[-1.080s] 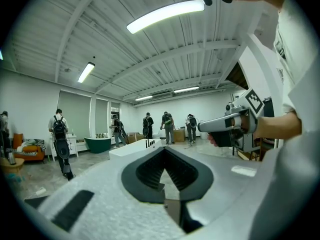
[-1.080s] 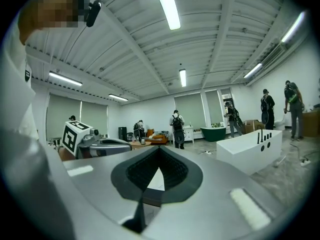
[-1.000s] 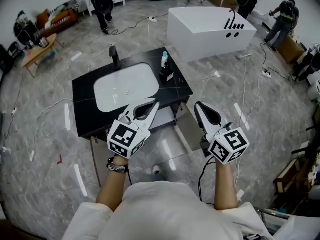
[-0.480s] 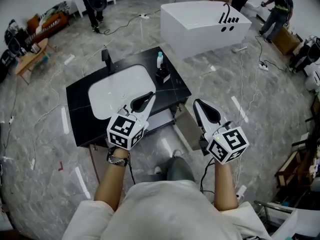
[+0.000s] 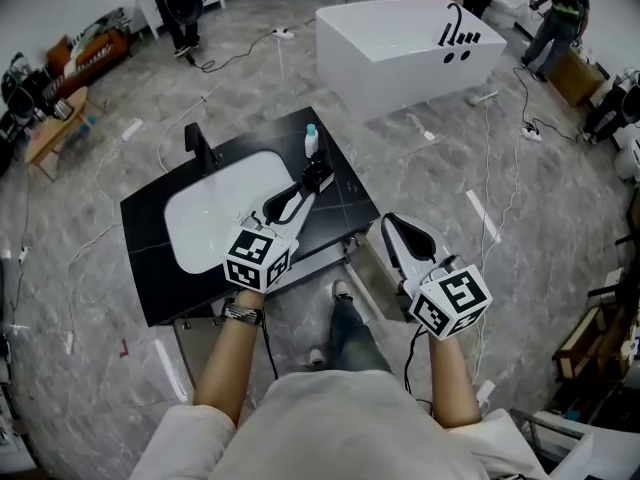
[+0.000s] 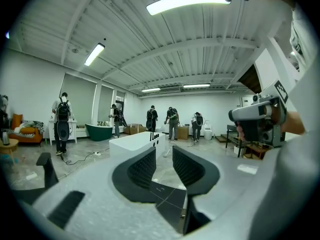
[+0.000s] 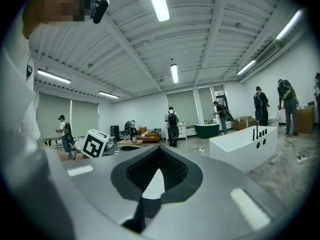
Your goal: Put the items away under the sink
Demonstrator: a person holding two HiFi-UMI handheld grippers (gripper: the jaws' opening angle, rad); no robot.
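A black vanity top (image 5: 340, 213) holds a white sink basin (image 5: 215, 213) and a black faucet (image 5: 200, 146). On its right end stand a white bottle with a blue cap (image 5: 311, 140) and a small black item (image 5: 318, 176). My left gripper (image 5: 303, 190) hovers over the counter just short of the black item. Its jaws have just been opening, and in the left gripper view the left gripper (image 6: 164, 156) is open with nothing between them. My right gripper (image 5: 385, 223) hangs off the counter's right front corner. In the right gripper view the right gripper (image 7: 159, 149) has its tips together.
A grey cabinet door (image 5: 385, 268) stands open below the counter's right front. My own leg and shoe (image 5: 345, 313) are in front of the vanity. A white bathtub (image 5: 405, 38) sits beyond it. Cables (image 5: 250, 58) trail over the marble floor, and several people stand far off.
Both grippers moved forward toward the vanity, the left one out over the counter toward the black item. The left jaws went from shut to open. A leg stepped into view.
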